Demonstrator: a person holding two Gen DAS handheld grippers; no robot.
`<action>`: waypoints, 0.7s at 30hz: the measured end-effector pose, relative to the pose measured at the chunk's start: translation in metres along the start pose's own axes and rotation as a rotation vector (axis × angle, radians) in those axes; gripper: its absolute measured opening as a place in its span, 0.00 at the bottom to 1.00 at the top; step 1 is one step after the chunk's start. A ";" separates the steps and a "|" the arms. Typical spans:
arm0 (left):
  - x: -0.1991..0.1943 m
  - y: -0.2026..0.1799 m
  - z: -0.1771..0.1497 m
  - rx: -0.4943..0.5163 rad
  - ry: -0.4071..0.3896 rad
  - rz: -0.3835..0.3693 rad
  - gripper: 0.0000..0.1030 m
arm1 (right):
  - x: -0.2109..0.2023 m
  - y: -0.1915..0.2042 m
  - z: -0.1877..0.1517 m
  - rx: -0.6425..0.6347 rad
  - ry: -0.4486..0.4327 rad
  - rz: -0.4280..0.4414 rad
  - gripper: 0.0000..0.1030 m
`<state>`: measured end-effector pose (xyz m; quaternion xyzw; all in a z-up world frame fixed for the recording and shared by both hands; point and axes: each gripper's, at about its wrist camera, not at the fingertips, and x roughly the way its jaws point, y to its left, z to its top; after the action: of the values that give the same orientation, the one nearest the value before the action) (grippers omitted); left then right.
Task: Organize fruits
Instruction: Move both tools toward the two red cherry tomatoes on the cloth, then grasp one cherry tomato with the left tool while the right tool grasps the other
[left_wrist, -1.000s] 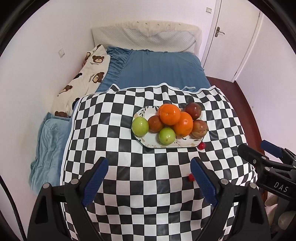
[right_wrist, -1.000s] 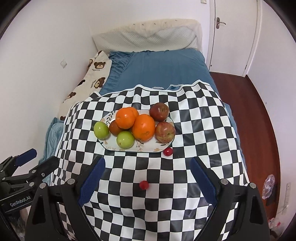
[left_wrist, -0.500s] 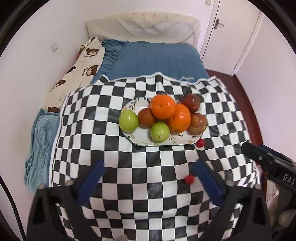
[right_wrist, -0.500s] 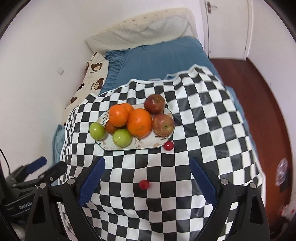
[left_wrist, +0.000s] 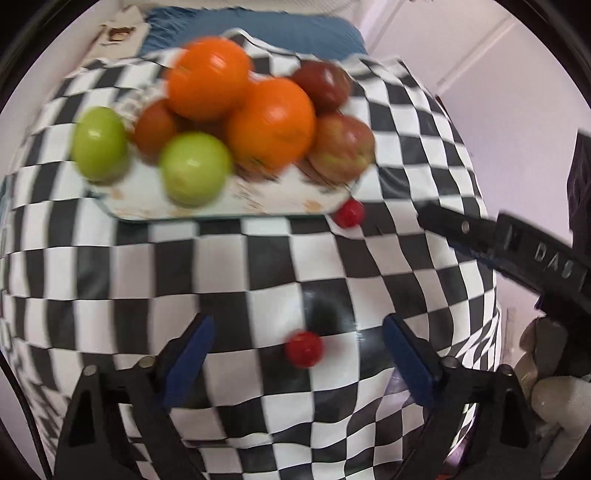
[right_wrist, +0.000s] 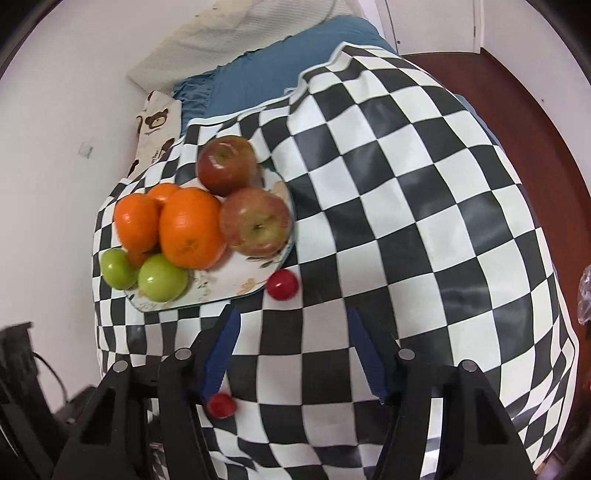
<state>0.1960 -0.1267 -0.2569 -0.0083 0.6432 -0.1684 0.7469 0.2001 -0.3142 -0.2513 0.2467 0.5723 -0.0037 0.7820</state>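
A white plate on the checkered cloth holds oranges, apples and green fruits. One small red fruit lies on the cloth by the plate's near right corner. A second small red fruit lies nearer. My left gripper is open, with that second fruit between its fingers. My right gripper is open and empty, just short of the first red fruit; it also shows in the left wrist view.
The checkered cloth covers a raised surface over a blue bed with a pillow and a bear-print cloth. A white wall is on the left, red-brown floor on the right.
Both grippers have moved forward and down toward the cloth. The left one has come around the nearer red fruit; the right one has closed in on the red fruit by the plate.
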 end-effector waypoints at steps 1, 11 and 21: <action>0.006 -0.004 -0.001 0.010 0.010 -0.006 0.75 | 0.002 -0.001 0.000 -0.001 0.002 -0.004 0.61; 0.028 -0.007 -0.012 0.036 0.045 0.010 0.23 | 0.013 -0.011 0.002 -0.009 0.020 -0.015 0.61; -0.002 0.032 -0.006 -0.072 -0.020 0.026 0.22 | 0.059 0.015 0.022 -0.080 0.056 -0.013 0.53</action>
<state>0.1976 -0.0948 -0.2631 -0.0285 0.6412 -0.1351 0.7548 0.2445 -0.2928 -0.2934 0.2114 0.5953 0.0212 0.7749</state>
